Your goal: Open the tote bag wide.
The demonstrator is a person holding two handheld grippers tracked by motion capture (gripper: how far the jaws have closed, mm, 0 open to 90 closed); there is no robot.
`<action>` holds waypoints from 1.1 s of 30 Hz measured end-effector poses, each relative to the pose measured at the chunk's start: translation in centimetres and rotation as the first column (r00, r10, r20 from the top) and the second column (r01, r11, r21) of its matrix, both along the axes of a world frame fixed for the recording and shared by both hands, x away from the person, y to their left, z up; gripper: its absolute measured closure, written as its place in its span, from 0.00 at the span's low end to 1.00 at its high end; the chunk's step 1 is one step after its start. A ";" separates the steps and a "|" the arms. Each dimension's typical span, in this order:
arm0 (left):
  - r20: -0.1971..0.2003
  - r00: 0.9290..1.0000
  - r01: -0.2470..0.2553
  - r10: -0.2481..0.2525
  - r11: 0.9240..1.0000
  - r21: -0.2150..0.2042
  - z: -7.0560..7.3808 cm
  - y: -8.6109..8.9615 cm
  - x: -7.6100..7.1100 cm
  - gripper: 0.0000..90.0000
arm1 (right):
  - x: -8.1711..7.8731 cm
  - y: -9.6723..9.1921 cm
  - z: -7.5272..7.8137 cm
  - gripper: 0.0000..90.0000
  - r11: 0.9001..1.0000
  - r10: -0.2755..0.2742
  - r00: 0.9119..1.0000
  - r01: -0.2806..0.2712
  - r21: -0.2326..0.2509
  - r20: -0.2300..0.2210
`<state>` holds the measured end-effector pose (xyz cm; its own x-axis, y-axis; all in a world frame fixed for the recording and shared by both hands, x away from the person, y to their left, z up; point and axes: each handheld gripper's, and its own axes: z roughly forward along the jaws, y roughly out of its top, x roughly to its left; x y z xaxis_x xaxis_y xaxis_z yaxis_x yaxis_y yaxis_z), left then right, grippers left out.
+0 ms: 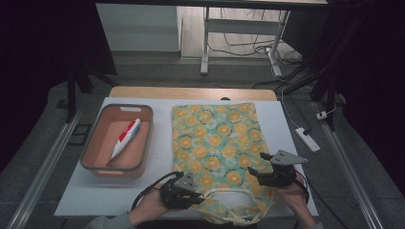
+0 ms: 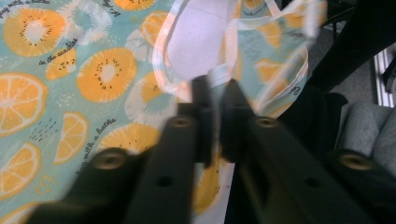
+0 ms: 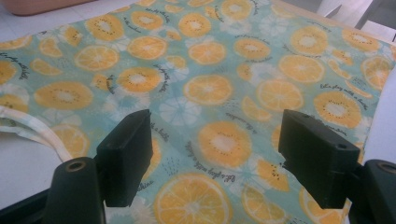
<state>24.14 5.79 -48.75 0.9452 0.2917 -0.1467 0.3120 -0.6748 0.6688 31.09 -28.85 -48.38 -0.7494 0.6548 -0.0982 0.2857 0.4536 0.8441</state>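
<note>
A tote bag (image 1: pixel 215 138) printed with orange and kiwi slices on teal lies flat on the white mat, its pale handles (image 1: pixel 229 192) at the near end. My left gripper (image 1: pixel 197 199) sits at the bag's near left corner. In the left gripper view, my left gripper (image 2: pixel 215 91) has its jaws nearly together, pinching the bag's mouth edge (image 2: pixel 219 74) beside a handle strap. My right gripper (image 1: pixel 254 172) hovers over the bag's near right part. In the right gripper view, my right gripper (image 3: pixel 215 154) stands open, with only the printed cloth (image 3: pixel 210 88) lying below it.
A salmon-coloured bin (image 1: pixel 90 143) with a grey rim stands left of the bag and holds a red, white and blue toothpaste tube (image 1: pixel 125 138). The white mat (image 1: pixel 286 129) covers the wooden table. A power strip (image 1: pixel 308 139) lies on the floor to the right.
</note>
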 end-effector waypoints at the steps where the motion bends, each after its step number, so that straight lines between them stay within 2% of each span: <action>1: -0.004 1.000 -0.007 0.007 1.000 -0.010 0.1 0.2 0.0 0.99 | 0.0 0.0 0.0 0.29 1.000 0.000 1.000 0.000 0.000 0.000; 4: 0.001 1.000 -0.029 0.029 0.998 -0.048 0.9 1.1 0.2 0.99 | -0.1 0.0 0.1 0.29 1.000 0.003 1.000 -0.003 0.000 0.003; 6: 0.018 0.998 -0.056 0.058 0.995 -0.085 2.0 2.2 0.4 0.99 | -0.4 0.0 0.7 0.30 1.000 0.008 1.000 -0.008 0.011 0.011; 9: 0.042 0.993 -0.100 0.108 0.984 -0.149 4.1 4.2 0.9 0.99 | -0.7 0.0 1.4 0.30 1.000 0.015 1.000 -0.015 0.024 0.020; 10: 0.049 0.991 -0.118 0.128 0.979 -0.168 4.7 4.8 1.1 0.99 | -1.0 0.1 2.2 0.31 0.999 0.027 0.999 -0.028 0.044 0.029; 12: 0.061 0.985 -0.148 0.163 0.970 -0.195 5.6 5.8 1.5 0.99 | -1.2 0.1 2.5 0.31 0.998 0.037 0.999 -0.038 0.053 0.027; 14: 0.064 0.980 -0.169 0.187 0.961 -0.219 6.1 6.5 2.0 0.99 | -1.8 0.7 3.5 0.30 0.994 0.089 0.996 -0.089 0.062 0.012; 16: 0.065 0.975 -0.190 0.210 0.954 -0.230 6.5 7.0 2.6 0.99 | -2.1 1.0 3.8 0.30 0.992 0.108 0.994 -0.108 0.059 0.009; 17: 0.065 0.973 -0.199 0.220 0.951 -0.236 6.7 7.1 2.9 0.99 | -2.7 1.6 4.1 0.30 0.988 0.142 0.990 -0.142 0.055 -0.003; 18: 0.068 0.970 -0.211 0.233 0.948 -0.237 6.7 7.2 3.2 0.99 | -2.7 1.6 4.1 0.30 0.988 0.142 0.990 -0.142 0.055 -0.003; 19: 0.072 0.967 -0.222 0.245 0.946 -0.237 6.8 7.3 3.5 0.99 | -3.3 2.4 4.2 0.28 0.983 0.180 0.983 -0.179 0.048 -0.024; 21: 0.064 0.964 -0.236 0.258 0.941 -0.241 6.8 7.4 4.2 0.99 | -3.8 3.3 4.0 0.26 0.978 0.208 0.977 -0.207 0.021 -0.038; 22: 0.065 0.962 -0.241 0.264 0.940 -0.240 6.8 7.4 4.5 0.99 | -3.8 3.3 4.0 0.26 0.978 0.208 0.977 -0.207 0.021 -0.038; 23: 0.066 0.960 -0.249 0.272 0.938 -0.239 6.7 7.5 4.8 0.99 | -4.1 4.2 3.7 0.22 0.972 0.235 0.970 -0.236 -0.016 -0.056; 25: 0.065 0.957 -0.259 0.282 0.936 -0.238 6.7 7.6 5.3 0.99 | -4.1 4.9 3.3 0.18 0.968 0.237 0.969 -0.242 -0.063 -0.070; 28: 0.062 0.952 -0.277 0.300 0.930 -0.240 6.7 7.9 5.7 0.99 | -3.9 5.2 2.9 0.14 0.964 0.242 0.966 -0.250 -0.088 -0.093; 31: 0.058 0.947 -0.293 0.316 0.924 -0.244 6.6 8.2 6.0 0.99 | -3.8 5.2 2.6 0.11 0.963 0.243 0.963 -0.254 -0.091 -0.117; 33: 0.055 0.945 -0.299 0.321 0.922 -0.246 6.6 8.4 6.2 0.99 | -4.0 5.4 2.5 0.10 0.961 0.244 0.963 -0.256 -0.104 -0.117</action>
